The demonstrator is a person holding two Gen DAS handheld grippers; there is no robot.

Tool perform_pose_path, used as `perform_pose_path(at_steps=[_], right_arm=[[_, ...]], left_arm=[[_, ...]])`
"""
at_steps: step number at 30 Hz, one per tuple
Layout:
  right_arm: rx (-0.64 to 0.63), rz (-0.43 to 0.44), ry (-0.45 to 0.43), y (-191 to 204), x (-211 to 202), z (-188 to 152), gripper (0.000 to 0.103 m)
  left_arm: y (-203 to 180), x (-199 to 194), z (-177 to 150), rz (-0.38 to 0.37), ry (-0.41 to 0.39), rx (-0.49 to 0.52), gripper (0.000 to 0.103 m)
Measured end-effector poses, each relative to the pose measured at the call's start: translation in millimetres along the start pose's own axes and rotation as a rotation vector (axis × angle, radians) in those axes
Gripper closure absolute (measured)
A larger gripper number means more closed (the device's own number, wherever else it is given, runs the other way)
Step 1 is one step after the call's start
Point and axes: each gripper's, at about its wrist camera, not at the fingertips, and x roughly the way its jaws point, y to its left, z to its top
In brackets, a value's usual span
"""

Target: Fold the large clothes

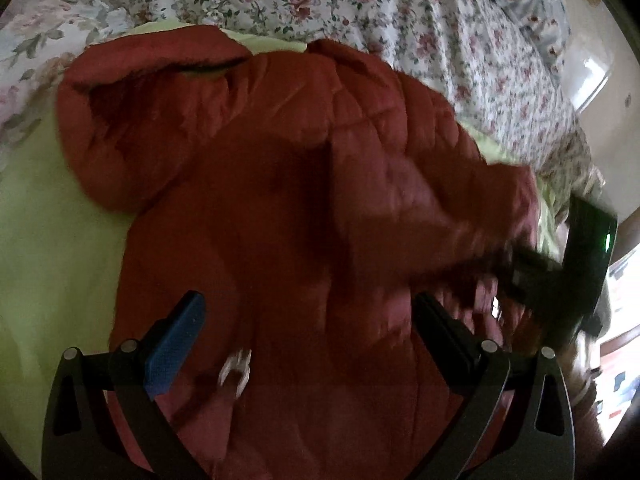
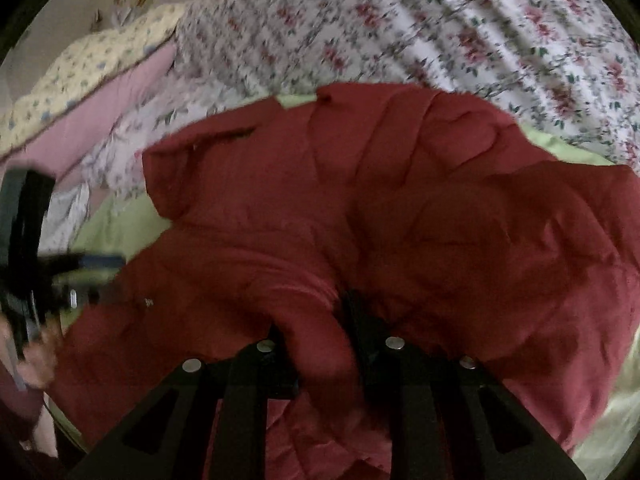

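Covering green sheet (image 1: pixel 48 240), floral bedspread (image 1: pixel 320 4)

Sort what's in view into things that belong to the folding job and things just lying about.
Job: red padded jacket; left hand-held gripper, open over it; right hand-held gripper, shut on a jacket fold.
Lying about: floral bedding; green sheet; pink and yellow quilt.

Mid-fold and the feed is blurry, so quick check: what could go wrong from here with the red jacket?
The right claw pinches only a thin bunch of the puffy red jacket; slick padding may slip out mid-swing. The left claw hangs open above the jacket, so nothing pins it and the whole jacket may drag across the green sheet.
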Motion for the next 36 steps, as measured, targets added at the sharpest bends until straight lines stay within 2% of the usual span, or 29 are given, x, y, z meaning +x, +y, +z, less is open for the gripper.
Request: perform_pose_path(at_steps=[6, 7, 9, 11, 12, 14, 16, 18, 20, 21, 25, 28, 31, 33, 36], right_arm=[[0.026, 0.011, -0.010, -3, 1, -2, 0.081], [0.028, 0.012, -0.011, -4, 1, -2, 0.081], [0.027, 0.010, -0.012, -4, 0, -3, 0.080], [0.028, 0.008, -0.012, -2, 2, -1, 0.080], [0.028, 0.004, -0.008, -3, 2, -1, 0.080], [0.034, -0.006, 0.010, -3, 3, -1, 0.079], [0.042, 0.004, 0.019, -4, -2, -3, 0.078], [0.057, 0.020, 0.012, -5, -10, -6, 0.070], [0.072, 0.014, -0.007, -6, -21, -8, 0.041], [0.085, 0.004, -0.035, -8, -31, -9, 0.038], [0.153, -0.067, -0.133, -29, -60, -3, 0.038], [0.205, -0.154, -0.174, -51, -68, 6, 0.038], [0.244, -0.202, -0.162, -73, -57, 11, 0.037], [0.259, -0.228, -0.119, -83, -42, 10, 0.037], [0.290, -0.260, -0.048, -98, -14, -1, 0.038]], left_arm=[[12, 49, 49, -0.125, 0.065, -0.078, 0.000], [12, 55, 53, -0.143, 0.074, -0.084, 0.006], [10, 69, 59, -0.161, 0.101, -0.091, 0.030], [6, 79, 64, -0.199, 0.118, -0.079, 0.072], [4, 80, 64, -0.197, 0.116, -0.076, 0.075], [2, 77, 66, -0.199, 0.089, -0.057, 0.089], [3, 69, 68, -0.210, 0.064, -0.047, 0.092], [2, 58, 70, -0.148, 0.020, -0.012, 0.093], [2, 45, 71, -0.043, -0.040, 0.033, 0.093], [4, 40, 73, -0.001, -0.070, 0.044, 0.093], [16, 27, 80, 0.136, -0.158, 0.067, 0.093], [16, 36, 85, 0.157, -0.148, 0.087, 0.093], [13, 46, 85, 0.193, -0.138, 0.115, 0.093], [13, 48, 84, 0.203, -0.135, 0.120, 0.092], [17, 37, 75, 0.209, -0.135, 0.112, 0.082]])
